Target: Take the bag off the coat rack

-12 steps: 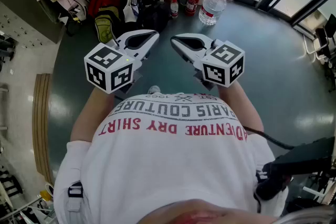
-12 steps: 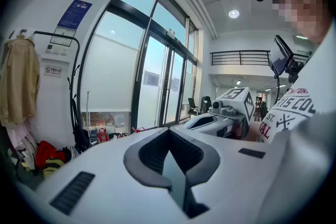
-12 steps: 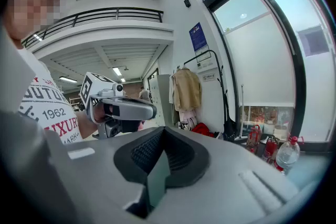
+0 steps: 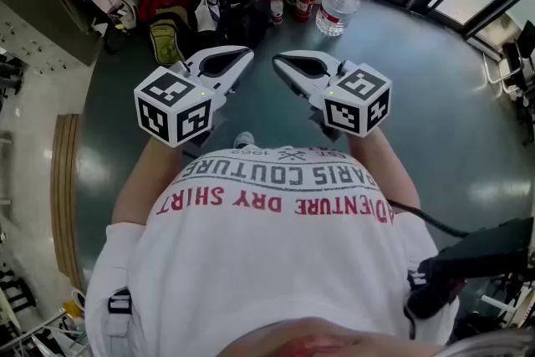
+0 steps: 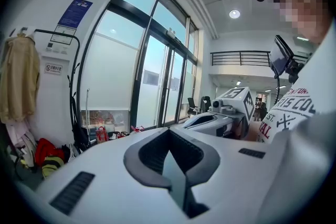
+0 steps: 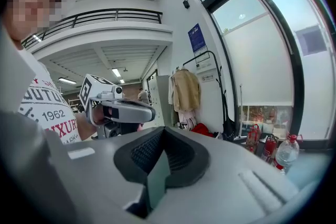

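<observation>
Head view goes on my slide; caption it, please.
Left hand-held gripper and right hand-held gripper, both shut and empty, face bags and a water bottle.

Daylight floods in through the tall glass windows (image 5: 152, 60), bright and slightly washed out, and leaves soft glare patches on the dark floor (image 4: 468, 121). Both gripper views bend strongly toward the edges, with black vignetted corners and slightly soft foregrounds.
</observation>
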`<state>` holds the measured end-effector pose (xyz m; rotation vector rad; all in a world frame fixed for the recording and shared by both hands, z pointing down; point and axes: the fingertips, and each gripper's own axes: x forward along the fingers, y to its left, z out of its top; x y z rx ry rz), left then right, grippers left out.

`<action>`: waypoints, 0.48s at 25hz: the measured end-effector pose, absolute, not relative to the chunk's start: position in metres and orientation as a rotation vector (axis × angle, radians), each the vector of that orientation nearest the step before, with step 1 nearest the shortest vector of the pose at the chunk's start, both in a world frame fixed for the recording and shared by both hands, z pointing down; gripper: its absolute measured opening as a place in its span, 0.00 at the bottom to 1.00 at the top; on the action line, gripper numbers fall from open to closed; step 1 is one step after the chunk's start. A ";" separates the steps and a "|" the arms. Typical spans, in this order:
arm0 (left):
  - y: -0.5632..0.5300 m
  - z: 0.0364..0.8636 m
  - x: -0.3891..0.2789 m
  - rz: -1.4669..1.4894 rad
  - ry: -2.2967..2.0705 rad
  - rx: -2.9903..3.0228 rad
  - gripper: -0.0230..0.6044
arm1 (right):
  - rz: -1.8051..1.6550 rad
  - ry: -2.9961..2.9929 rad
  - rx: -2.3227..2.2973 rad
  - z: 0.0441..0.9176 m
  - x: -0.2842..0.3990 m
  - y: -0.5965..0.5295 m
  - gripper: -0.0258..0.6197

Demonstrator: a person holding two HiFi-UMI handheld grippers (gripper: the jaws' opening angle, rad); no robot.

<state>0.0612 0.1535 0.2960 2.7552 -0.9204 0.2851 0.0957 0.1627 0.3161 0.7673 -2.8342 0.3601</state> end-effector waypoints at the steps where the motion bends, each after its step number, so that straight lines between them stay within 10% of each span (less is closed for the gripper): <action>1: 0.154 0.297 0.062 0.285 -0.921 2.754 0.04 | 0.364 -2.841 0.771 0.316 0.096 0.163 0.04; 12: 0.170 0.302 0.067 0.288 -0.927 2.760 0.04 | 0.368 -2.845 0.773 0.324 0.100 0.178 0.04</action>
